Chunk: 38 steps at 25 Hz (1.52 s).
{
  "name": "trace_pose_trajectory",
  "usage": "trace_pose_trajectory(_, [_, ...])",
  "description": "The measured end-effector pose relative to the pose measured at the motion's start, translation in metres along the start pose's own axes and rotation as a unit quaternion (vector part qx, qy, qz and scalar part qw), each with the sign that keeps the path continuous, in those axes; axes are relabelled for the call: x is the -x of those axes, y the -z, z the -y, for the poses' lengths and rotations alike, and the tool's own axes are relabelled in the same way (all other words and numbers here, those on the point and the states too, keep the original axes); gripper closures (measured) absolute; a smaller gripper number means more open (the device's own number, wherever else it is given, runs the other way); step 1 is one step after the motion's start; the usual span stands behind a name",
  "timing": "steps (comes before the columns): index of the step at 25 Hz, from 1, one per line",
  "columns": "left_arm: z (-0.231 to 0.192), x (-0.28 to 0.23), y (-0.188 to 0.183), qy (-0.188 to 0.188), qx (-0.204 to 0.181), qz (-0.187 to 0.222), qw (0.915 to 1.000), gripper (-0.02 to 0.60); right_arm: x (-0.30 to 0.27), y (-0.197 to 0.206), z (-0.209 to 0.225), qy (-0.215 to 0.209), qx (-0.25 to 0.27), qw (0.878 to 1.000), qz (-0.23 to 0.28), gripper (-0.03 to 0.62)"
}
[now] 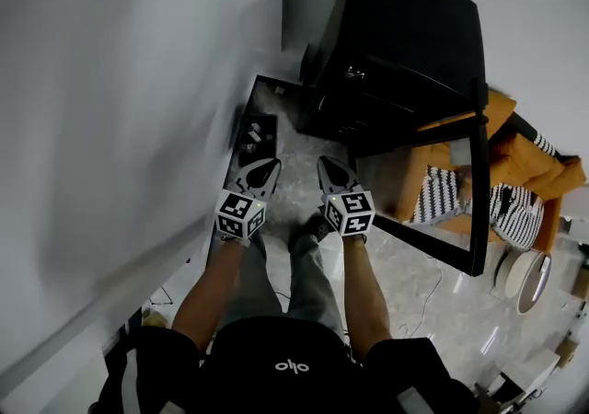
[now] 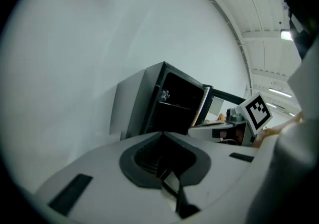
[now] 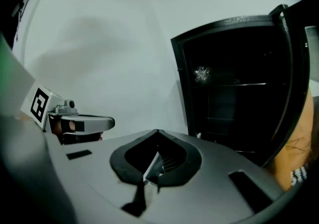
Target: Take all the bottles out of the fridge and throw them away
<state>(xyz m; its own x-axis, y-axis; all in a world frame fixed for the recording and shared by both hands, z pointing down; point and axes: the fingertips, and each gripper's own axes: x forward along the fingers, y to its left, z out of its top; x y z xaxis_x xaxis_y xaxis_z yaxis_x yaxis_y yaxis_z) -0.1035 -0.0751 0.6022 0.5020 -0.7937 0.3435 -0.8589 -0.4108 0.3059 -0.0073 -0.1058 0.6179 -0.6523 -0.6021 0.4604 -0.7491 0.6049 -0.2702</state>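
Note:
A black fridge (image 1: 396, 35) stands on the floor against the white wall, its door (image 1: 475, 182) swung open to the right. The inside is dark in the left gripper view (image 2: 172, 101) and the right gripper view (image 3: 234, 93). A small shiny thing (image 3: 202, 74) glints on an upper shelf, too dim to name. My left gripper (image 1: 267, 167) and right gripper (image 1: 329, 165) are held side by side short of the fridge, pointing at it. Both are shut with nothing between the jaws, as the left (image 2: 162, 134) and right (image 3: 158, 131) gripper views show.
A low black tray (image 1: 258, 132) with small items lies on the floor by the wall, left of the fridge. An orange seat (image 1: 520, 159) with striped cloth stands behind the open door. A round white thing (image 1: 523, 280) and cables lie on the floor at the right.

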Motion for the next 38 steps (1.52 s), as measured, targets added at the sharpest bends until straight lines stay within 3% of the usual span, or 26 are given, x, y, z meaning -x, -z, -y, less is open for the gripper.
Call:
trace_pose_trajectory(7, [0.078,-0.012,-0.068,0.025,-0.026,0.018,0.9992,0.574,0.091,-0.064,0.034,0.043,-0.015,0.998,0.045,0.585])
trace_pose_trajectory(15, [0.146,-0.032,-0.114,0.034,-0.044,0.040,0.9977,0.574,0.163,-0.108,0.072,0.068,-0.021,0.994,0.088,0.585])
trace_pose_trajectory(29, [0.181,-0.054,-0.155,0.011,-0.056,0.072,0.9958,0.574,0.198,-0.139,0.111,0.070,0.002,0.991,0.110,0.585])
trace_pose_trajectory(38, [0.188,-0.063,-0.158,0.003,-0.059,0.063,0.9962,0.574,0.196,-0.141,0.123,0.065,-0.008,0.991,0.114,0.585])
